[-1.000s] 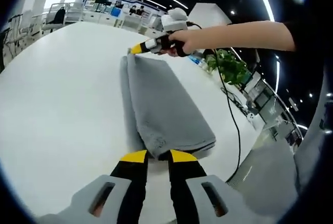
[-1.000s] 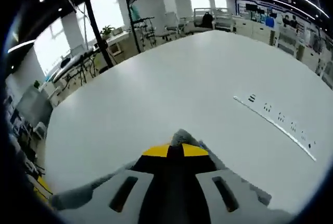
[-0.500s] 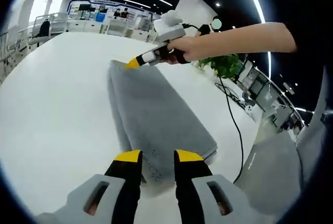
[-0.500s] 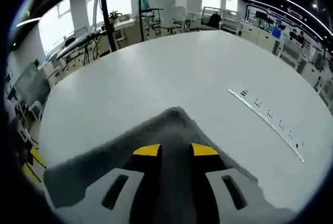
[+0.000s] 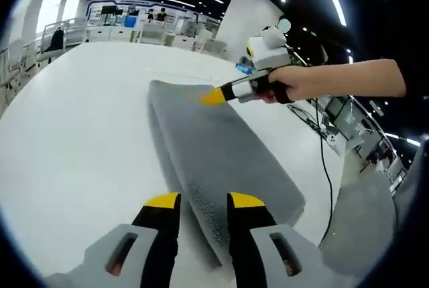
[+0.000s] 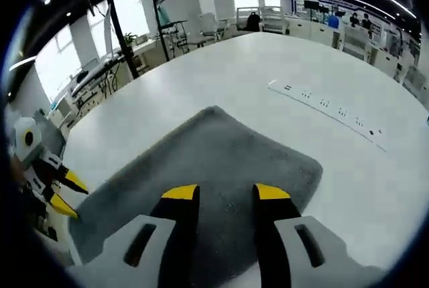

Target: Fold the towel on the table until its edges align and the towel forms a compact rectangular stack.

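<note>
In the left gripper view, our left gripper (image 5: 197,201) has its yellow-tipped fingers (image 5: 163,200) spread apart with nothing between them, poised over the near short end of the grey towel (image 5: 221,157). The towel lies folded into a long strip on the white tabletop (image 5: 74,127), and its long axis runs straight away from these fingers toward the far end. There, our right gripper (image 5: 213,97), held in a hand (image 5: 288,88), hangs just above the cloth; we cannot tell from here how its fingers stand. In the right gripper view, our right gripper (image 6: 224,192) shows its fingers (image 6: 181,192) parted and empty, over the towel (image 6: 208,161), which stretches away from them toward the far rounded end. At the left edge the left gripper (image 6: 66,193) sits by the opposite short end, its yellow tips apart. A power strip (image 6: 325,106) lies on the tabletop (image 6: 268,60) well beyond the towel. We judge that each gripper is nearest its own short end, so the coming fold would bring one short end along the long axis onto the other.
</note>
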Motion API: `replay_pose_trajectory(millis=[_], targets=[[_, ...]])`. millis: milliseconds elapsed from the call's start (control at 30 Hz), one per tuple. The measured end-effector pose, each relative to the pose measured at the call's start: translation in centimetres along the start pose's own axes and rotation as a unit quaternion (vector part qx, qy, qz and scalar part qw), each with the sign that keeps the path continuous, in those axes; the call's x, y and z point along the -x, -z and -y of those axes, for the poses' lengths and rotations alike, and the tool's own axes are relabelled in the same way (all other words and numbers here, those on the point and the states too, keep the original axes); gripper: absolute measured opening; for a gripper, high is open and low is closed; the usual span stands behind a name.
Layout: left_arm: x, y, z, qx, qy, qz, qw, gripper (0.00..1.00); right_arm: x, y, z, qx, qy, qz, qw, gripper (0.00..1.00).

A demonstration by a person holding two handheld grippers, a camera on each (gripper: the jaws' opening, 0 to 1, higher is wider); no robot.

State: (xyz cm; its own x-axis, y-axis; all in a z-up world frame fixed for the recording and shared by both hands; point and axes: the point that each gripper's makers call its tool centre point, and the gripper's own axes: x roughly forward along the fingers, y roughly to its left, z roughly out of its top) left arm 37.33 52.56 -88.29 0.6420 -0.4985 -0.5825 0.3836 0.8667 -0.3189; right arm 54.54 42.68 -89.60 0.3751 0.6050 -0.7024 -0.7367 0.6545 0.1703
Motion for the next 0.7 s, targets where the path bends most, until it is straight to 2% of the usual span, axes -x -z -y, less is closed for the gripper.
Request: replay_pose_trajectory(millis=[33, 100, 233, 500, 700], targets=[[-0.2, 0.0, -0.1, -0.001, 0.000, -0.001, 1.0000, 0.29, 0.3, 0.1, -0.2, -0.024, -0.002, 0.014, 0.9996, 0.31], [-0.6, -0.3, -0.3, 0.000, -0.001, -0.002, 1.0000, 0.29, 0.7, 0.5, -0.5, -0.043, -0.004, 0.026, 0.9987, 0.32], [-1.4, -0.6, -0.7, 0.002, 0.002, -0.004, 1.0000, 0.29, 1.4, 1.5, -0.3, -0.043, 0.005, 0.020, 0.9988, 0.35], [-2.9, -1.4, -2.3, -0.002, -0.010, -0.007, 0.9999, 0.29, 3.2, 2.5, -0.1, -0.068, 0.011, 0.033, 0.9971, 0.37], [-3.9, -2.1, -3.2, 0.004, -0.020, -0.001, 0.9998, 0.29, 4.1, 4.4, -0.9, -0.078, 0.010, 0.031, 0.9964, 0.37]])
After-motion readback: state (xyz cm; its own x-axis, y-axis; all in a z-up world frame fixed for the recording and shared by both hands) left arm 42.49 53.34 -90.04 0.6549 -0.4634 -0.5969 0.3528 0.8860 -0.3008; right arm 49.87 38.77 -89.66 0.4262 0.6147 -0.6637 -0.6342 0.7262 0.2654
